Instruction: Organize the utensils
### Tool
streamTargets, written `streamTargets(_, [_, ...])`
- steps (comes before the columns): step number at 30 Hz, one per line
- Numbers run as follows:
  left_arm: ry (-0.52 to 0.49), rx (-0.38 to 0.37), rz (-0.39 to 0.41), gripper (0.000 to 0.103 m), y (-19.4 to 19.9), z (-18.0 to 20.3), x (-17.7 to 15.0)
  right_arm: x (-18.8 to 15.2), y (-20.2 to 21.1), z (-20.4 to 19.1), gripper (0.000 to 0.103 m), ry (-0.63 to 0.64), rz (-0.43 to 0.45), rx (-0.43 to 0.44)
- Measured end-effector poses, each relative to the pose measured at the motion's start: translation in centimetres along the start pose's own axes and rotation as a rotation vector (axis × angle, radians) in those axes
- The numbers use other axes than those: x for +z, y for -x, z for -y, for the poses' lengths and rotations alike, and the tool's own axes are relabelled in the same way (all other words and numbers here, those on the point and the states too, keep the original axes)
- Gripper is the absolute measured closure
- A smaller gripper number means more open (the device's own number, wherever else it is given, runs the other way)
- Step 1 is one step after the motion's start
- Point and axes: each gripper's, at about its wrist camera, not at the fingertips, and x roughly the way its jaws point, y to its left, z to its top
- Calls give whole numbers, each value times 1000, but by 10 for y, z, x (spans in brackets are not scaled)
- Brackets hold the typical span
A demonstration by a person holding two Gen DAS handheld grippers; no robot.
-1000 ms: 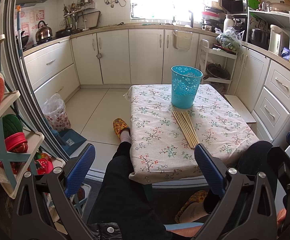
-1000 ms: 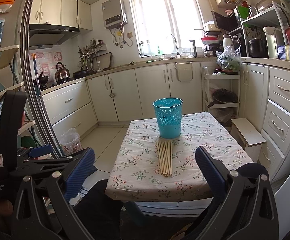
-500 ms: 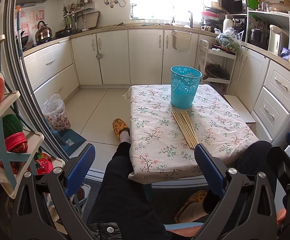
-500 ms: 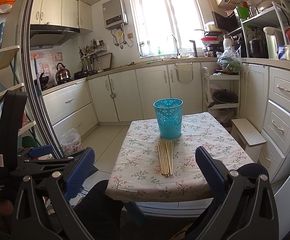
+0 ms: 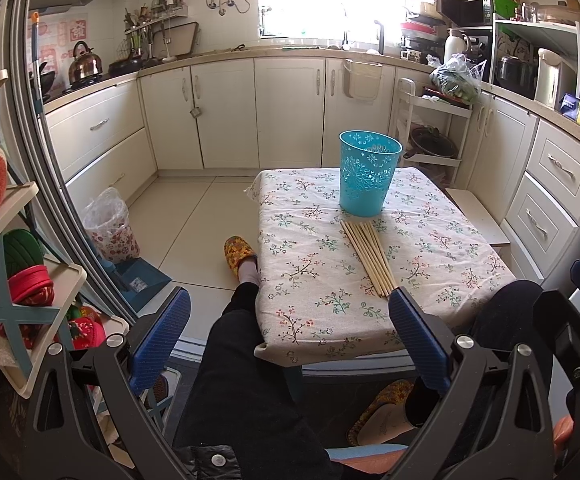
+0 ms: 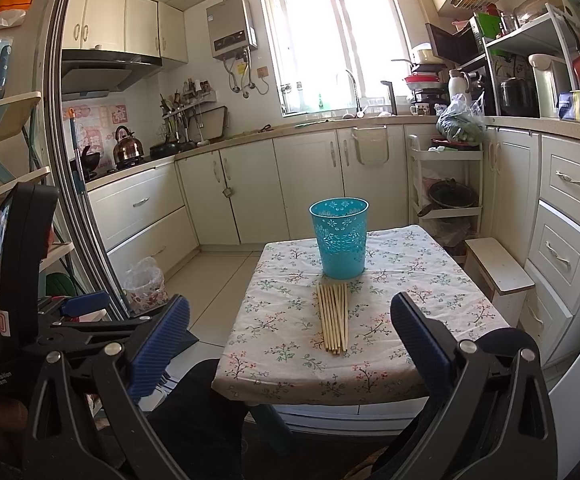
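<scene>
A bundle of several wooden chopsticks [image 5: 368, 256] lies on a small table with a floral cloth [image 5: 310, 292], just in front of an upright turquoise perforated cup [image 5: 368, 172]. The chopsticks [image 6: 333, 322] and cup [image 6: 341, 238] also show in the right wrist view. My left gripper [image 5: 290, 340] is open and empty, held low over my lap, short of the table's near edge. My right gripper [image 6: 290, 340] is open and empty, also short of the near edge of the table [image 6: 281, 344], facing the chopsticks.
My legs in black trousers [image 5: 245, 360] sit at the table's near left corner. A shelf rack with slippers [image 5: 13, 280] stands at the left. White kitchen cabinets [image 5: 290, 112] line the back and right. A low white stool [image 6: 498, 264] stands right of the table. A bagged bin [image 5: 109, 228] is on the floor.
Almost nothing: the views shift very slightly. Both grippers stay open and empty; chopsticks and cup have not moved.
</scene>
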Motion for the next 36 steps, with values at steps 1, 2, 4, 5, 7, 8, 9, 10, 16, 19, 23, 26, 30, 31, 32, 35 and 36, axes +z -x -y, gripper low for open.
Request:
streamTargets(1, [-2,-1,0,8,0,2,0,-1,0,1,6,0,0,2])
streamTargets(2, [-4,-2,0,8,0,2,0,0,-1,0,6,4,1,6])
streamTargets(4, [-5,-7,1,8,-1,3,1,1,-2,-2,6,9,-4,9])
streamTargets(5, [-2,-11,1,8,-3,2,2,2,-5,-2,6,11,-8,12])
streamTargets(7, [6,-15,-3,8,-8,-1,3,6,-11,-1,6,15,-12,2])
streamTargets(8, [13,-16,-6,8,-13,-3,4,10,-15,2,6,15,-16,-9])
streamTargets(9, [21,-19,-11,8,-18,-5,4,11,-27,2,6,9,-21,-16])
streamTargets(10, [28,-22,-21,8,-25,-7,5,13,-32,2,6,-3,-29,-20])
streamTargets(16, [34,-20,-80,8,-65,-9,14,14,-86,29,11,-39,-103,-41])
streamTargets(19, [49,-30,-119,8,-91,-10,20,12,-129,40,31,21,-169,-65])
streamTargets(23, [73,-45,-171,8,-129,-9,24,4,-206,59,61,106,-290,-83])
streamTargets(26, [80,-48,-205,8,-155,-8,27,-1,-256,77,76,130,-387,-109])
streamTargets(30, [87,-52,-236,8,-183,-4,33,-8,-308,93,83,97,-458,-125])
streamTargets(31, [86,-53,-243,8,-192,-2,34,-13,-316,94,84,71,-471,-112])
streamTargets(32, [84,-53,-250,8,-197,0,36,-13,-324,94,85,72,-480,-117])
streamTargets(35, [80,-57,-278,8,-225,8,40,-14,-348,97,87,80,-502,-116])
streamTargets(36, [81,-58,-285,8,-230,10,42,-15,-353,98,87,89,-511,-118])
